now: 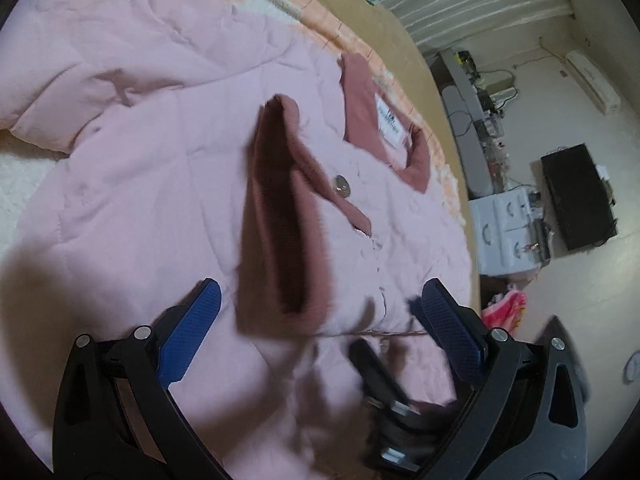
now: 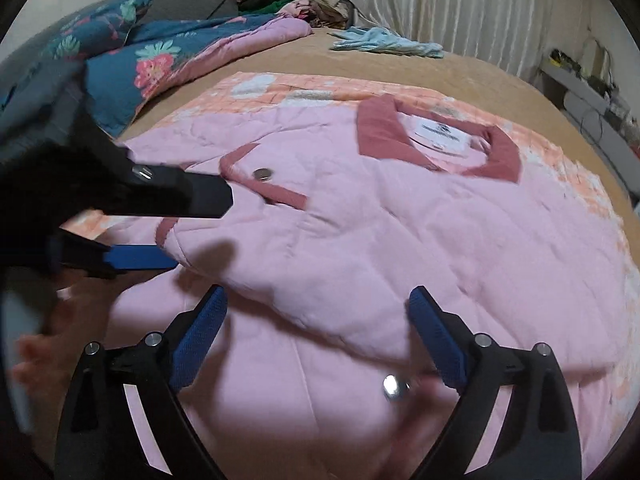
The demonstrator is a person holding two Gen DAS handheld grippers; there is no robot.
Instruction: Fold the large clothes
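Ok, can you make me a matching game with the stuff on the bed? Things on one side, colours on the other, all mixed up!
Things:
1. jacket
2. collar
3. button
4. quilt

Colours:
A. silver
B. dark blue with flowers
C. light pink
D. dusty rose

Pairs: 1-C, 2-D, 3-A, 4-B

Floral quilt (image 2: pixel 160 60) bunched at bed (image 2: pixel 460 76) head; light-blue cloth (image 2: pixel 384 42) near curtain (image 2: pixel 440 4); black box (image 1: pixel 578 196) on floor.
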